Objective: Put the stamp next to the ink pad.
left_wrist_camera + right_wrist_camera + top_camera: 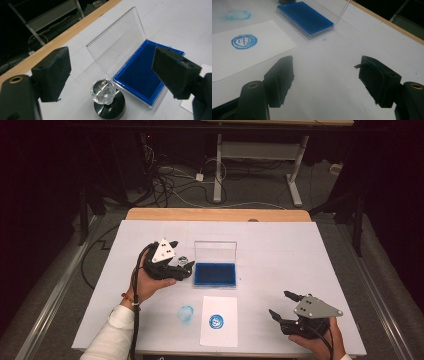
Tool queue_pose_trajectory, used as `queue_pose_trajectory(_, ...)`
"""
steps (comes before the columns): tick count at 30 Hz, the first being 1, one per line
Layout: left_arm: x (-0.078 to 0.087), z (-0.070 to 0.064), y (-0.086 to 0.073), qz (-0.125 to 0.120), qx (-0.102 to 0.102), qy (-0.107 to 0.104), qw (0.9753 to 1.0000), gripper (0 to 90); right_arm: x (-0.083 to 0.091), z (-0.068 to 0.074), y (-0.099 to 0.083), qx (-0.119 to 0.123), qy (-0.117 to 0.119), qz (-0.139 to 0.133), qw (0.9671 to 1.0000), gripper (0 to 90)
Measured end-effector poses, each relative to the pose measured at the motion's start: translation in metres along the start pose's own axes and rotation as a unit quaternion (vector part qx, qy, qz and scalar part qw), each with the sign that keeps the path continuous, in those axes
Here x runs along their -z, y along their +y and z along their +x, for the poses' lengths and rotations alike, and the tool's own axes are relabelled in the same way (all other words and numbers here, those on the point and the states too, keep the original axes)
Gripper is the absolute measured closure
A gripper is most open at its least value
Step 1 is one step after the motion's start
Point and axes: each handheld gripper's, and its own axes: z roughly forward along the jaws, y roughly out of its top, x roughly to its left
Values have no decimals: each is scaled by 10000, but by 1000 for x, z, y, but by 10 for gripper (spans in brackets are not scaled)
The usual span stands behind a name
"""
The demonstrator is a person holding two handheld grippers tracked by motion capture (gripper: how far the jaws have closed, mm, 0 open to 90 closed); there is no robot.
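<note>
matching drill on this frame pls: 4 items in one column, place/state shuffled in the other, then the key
Items
1. stamp
2. ink pad case
3. paper sheet
4. right claw

Place or state
A. bears a round blue print
B. open, above bare table, holding nothing
C. lid standing open, blue pad showing
D. standing between the open jaws of the left claw, beside the case, not gripped

Pairs: 1-D, 2-C, 3-A, 4-B
</note>
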Motion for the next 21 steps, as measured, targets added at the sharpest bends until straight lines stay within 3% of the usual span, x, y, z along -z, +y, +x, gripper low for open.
queue_pose_trajectory(12,12,-19,7,-127,-296,26,9995,162,2,-1,1,4,-52,-43,10000,285)
queue_pose_trajectory(21,20,-30,9,-239,-404,-8,9989,161,3,-2,1,10,-61,-54,10000,285)
